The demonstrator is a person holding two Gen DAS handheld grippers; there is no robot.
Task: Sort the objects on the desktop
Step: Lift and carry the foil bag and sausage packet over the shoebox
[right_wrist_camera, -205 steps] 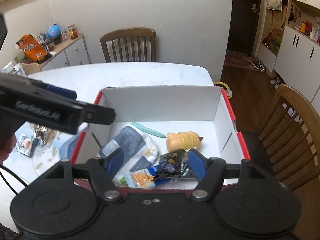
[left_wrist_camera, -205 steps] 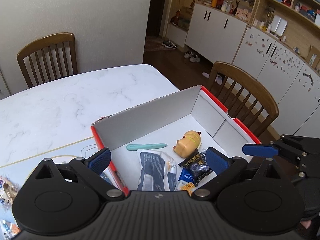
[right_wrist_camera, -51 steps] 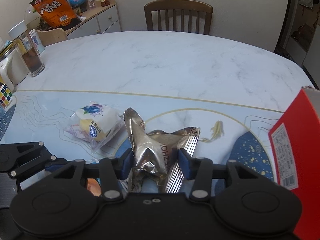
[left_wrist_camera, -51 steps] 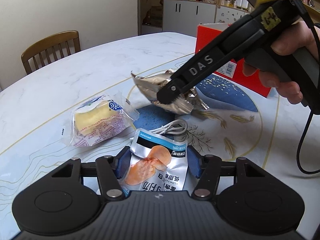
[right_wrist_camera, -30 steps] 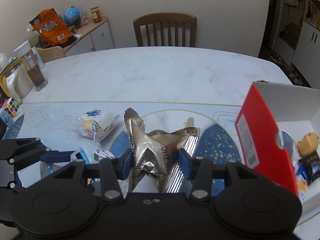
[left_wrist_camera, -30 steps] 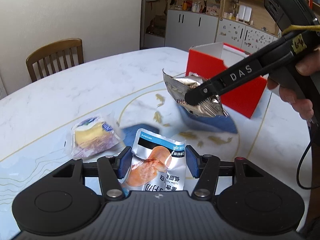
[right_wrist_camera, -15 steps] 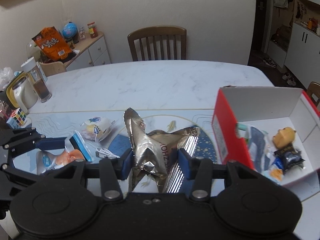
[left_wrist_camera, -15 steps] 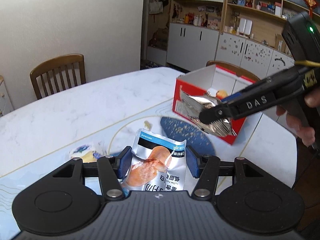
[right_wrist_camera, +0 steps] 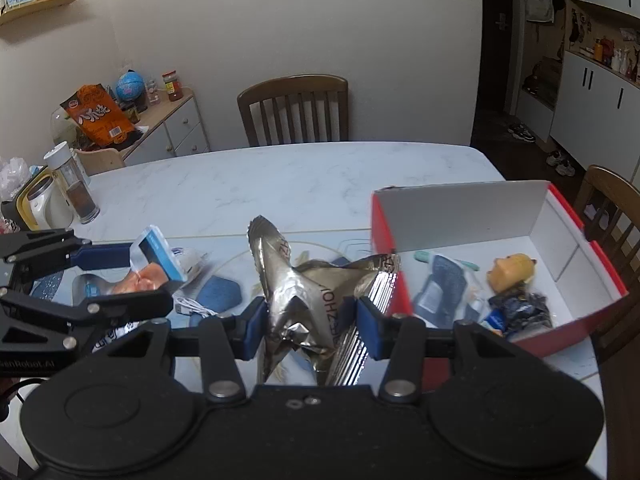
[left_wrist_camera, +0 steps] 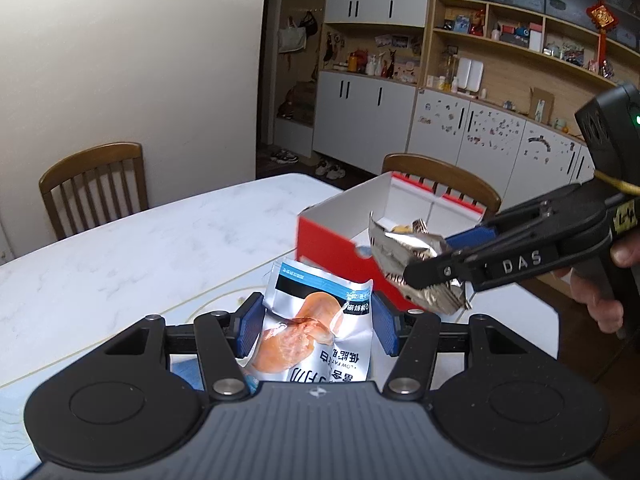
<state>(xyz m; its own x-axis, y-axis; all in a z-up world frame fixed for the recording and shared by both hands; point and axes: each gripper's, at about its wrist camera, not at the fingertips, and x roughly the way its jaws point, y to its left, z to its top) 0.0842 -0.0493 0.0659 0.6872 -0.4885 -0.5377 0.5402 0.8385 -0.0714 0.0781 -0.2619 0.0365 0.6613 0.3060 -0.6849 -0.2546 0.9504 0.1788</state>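
The silver foil packet (right_wrist_camera: pixel 316 300) is clamped between the blue pads of the right gripper (right_wrist_camera: pixel 311 316), held in the air just beside the near left corner of the red box (right_wrist_camera: pixel 560 256). The white snack pouch (left_wrist_camera: pixel 316 328), printed with an orange picture, is clamped in the jaws of the left gripper (left_wrist_camera: pixel 316 322), raised above the table (left_wrist_camera: pixel 120 264). The box stands at the table's right edge and holds a yellow toy (right_wrist_camera: pixel 512 270), a dark packet (right_wrist_camera: pixel 520 308) and a grey pouch (right_wrist_camera: pixel 440 288). A wrapped bun (right_wrist_camera: pixel 186 258) and a white cable (right_wrist_camera: pixel 192 306) lie on the table below the left gripper.
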